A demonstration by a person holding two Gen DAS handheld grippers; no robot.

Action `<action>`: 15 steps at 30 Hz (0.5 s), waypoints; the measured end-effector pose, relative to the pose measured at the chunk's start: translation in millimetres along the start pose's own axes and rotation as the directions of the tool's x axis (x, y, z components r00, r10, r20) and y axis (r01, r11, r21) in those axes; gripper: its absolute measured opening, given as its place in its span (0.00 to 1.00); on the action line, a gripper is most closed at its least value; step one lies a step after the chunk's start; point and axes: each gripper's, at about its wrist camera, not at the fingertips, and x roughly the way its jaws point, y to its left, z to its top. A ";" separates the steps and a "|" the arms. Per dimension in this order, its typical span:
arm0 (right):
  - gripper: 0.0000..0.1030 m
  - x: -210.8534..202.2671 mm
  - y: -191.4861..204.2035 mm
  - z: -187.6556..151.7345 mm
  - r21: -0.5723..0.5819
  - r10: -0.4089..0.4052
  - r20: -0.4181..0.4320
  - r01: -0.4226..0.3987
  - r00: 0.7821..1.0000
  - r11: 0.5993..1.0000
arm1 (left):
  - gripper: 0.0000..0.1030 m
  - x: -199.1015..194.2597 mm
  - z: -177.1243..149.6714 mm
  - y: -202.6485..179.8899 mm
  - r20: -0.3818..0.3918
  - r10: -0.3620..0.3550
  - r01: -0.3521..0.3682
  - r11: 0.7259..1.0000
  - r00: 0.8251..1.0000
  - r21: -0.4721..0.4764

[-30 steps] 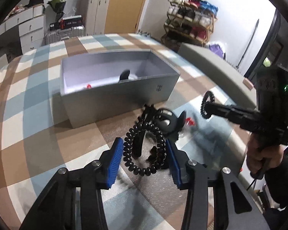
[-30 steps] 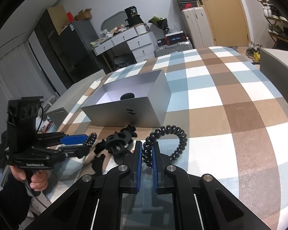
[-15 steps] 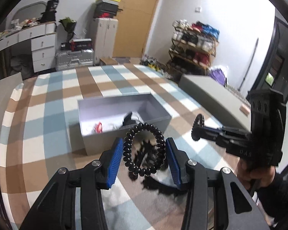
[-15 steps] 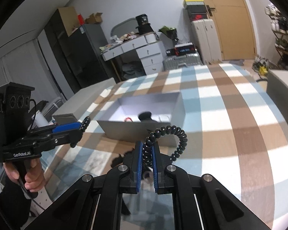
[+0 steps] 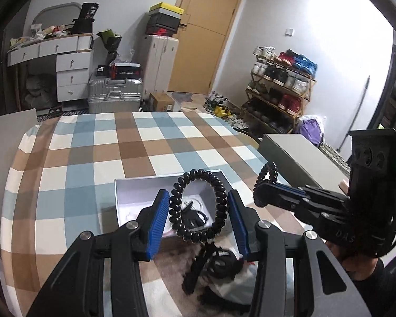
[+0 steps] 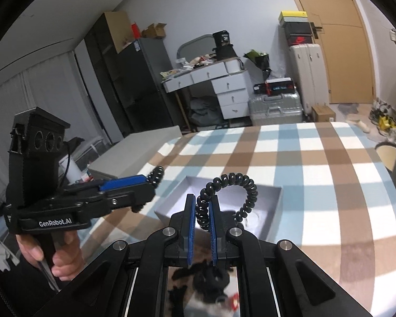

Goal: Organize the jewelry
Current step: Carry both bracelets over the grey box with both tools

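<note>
My left gripper (image 5: 198,211) is shut on a black coil hair tie (image 5: 198,206), held wide between its blue pads above the open grey box (image 5: 129,190). My right gripper (image 6: 202,216) is shut on a second black coil hair tie (image 6: 240,192), also above the grey box (image 6: 274,203). The right gripper shows in the left wrist view (image 5: 264,192), and the left gripper in the right wrist view (image 6: 147,185). The box holds a few dark and pale items (image 5: 195,216). A pile of black hair accessories (image 5: 219,264) lies on the table in front of the box.
The table has a blue, brown and white checked cloth (image 5: 92,158). A grey box lid or chair back (image 5: 298,153) stands to the right. Suitcases (image 5: 113,92), a drawer desk and a shoe rack (image 5: 279,89) stand behind on the floor.
Both grippers have risen well above the table with their hair ties in them. The box and the pile now lie farther below.
</note>
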 end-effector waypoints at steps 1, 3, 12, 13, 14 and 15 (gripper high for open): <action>0.09 3.0 -1.8 1.8 0.005 0.003 -0.003 -0.003 1.000 1.000 | 0.38 3.3 1.6 1.1 -0.004 0.005 -0.005 1.000 1.000 -0.009; 0.09 11.7 -6.8 5.7 0.011 0.007 -0.017 -0.006 1.000 1.000 | 0.38 7.4 3.9 1.4 -0.010 0.020 -0.021 0.999 1.000 -0.026; 0.09 46.4 -25.2 1.8 0.031 0.018 -0.089 -0.016 0.996 0.999 | 0.38 31.4 4.3 4.2 -0.061 0.056 -0.058 0.998 0.997 -0.029; 0.09 49.9 -26.4 0.6 0.029 0.021 -0.098 -0.018 0.995 0.999 | 0.38 33.9 4.5 4.5 -0.069 0.057 -0.059 0.998 0.996 -0.032; 0.09 53.4 -27.6 -0.4 0.029 0.021 -0.107 -0.018 0.994 0.999 | 0.38 35.9 3.9 5.3 -0.078 0.054 -0.057 0.998 0.996 -0.033; 0.09 56.5 -28.9 -1.3 0.031 0.019 -0.115 -0.015 0.993 0.999 | 0.38 38.7 1.9 7.7 -0.091 0.047 -0.051 0.998 0.995 -0.039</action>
